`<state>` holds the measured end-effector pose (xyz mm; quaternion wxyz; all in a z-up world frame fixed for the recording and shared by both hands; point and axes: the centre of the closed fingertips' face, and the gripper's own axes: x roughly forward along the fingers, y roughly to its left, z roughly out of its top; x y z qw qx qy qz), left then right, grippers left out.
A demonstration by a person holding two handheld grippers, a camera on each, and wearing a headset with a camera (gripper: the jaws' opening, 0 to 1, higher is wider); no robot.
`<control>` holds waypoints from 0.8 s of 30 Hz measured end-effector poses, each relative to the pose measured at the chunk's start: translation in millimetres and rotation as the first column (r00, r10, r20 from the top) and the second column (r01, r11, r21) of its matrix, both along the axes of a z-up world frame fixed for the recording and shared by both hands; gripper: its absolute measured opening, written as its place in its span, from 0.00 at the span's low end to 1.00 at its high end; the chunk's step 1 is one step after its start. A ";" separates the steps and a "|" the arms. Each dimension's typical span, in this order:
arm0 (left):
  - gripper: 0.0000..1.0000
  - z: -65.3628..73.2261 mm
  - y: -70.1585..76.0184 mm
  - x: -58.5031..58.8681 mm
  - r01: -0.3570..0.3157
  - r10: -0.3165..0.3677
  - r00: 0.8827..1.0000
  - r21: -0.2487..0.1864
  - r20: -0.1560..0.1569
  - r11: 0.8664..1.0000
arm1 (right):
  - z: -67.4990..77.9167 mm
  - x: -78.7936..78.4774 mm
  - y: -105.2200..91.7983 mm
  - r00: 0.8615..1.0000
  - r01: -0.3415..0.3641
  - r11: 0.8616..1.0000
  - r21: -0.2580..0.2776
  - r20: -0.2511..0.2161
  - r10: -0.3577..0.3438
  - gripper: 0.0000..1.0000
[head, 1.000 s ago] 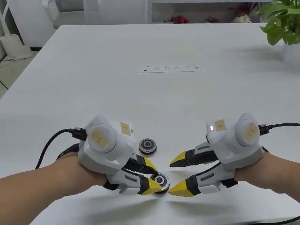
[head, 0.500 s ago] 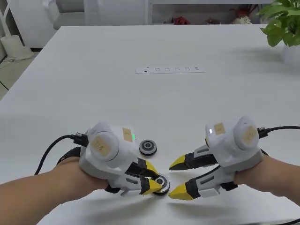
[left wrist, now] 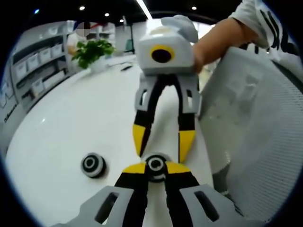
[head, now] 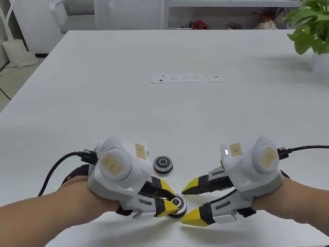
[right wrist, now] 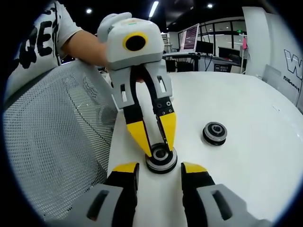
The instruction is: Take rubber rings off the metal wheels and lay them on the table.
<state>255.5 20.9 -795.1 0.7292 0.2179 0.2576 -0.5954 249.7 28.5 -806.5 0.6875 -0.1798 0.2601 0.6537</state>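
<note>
- Left gripper (head: 172, 203) is clamped on the near metal wheel (head: 178, 203), which sits on the table (head: 205, 118) at the front edge, its black rubber ring not yet off.
- Right gripper (head: 187, 204) faces it with jaws spread, one tip on each side of that wheel and not gripping.
- A second wheel (head: 163, 163) lies just behind, untouched.
- Risk: if the right tips close on metal instead of rubber, the ring likely stays put, and a hard pull could twist the wheel out of the left pinch and send it rolling off the near edge.
</note>
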 end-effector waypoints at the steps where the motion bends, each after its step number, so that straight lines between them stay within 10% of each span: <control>1: 0.14 0.0 0.1 0.0 -0.002 0.002 1.000 -0.001 -0.001 1.000 | -0.1 -0.1 1.1 1.000 0.002 1.000 0.004 -0.003 -0.002 0.34; 24: 0.13 0.9 0.2 1.0 -0.017 0.017 1.000 -0.003 0.002 1.000 | 2.3 3.1 9.1 0.999 0.038 0.999 0.039 -0.014 -0.038 0.26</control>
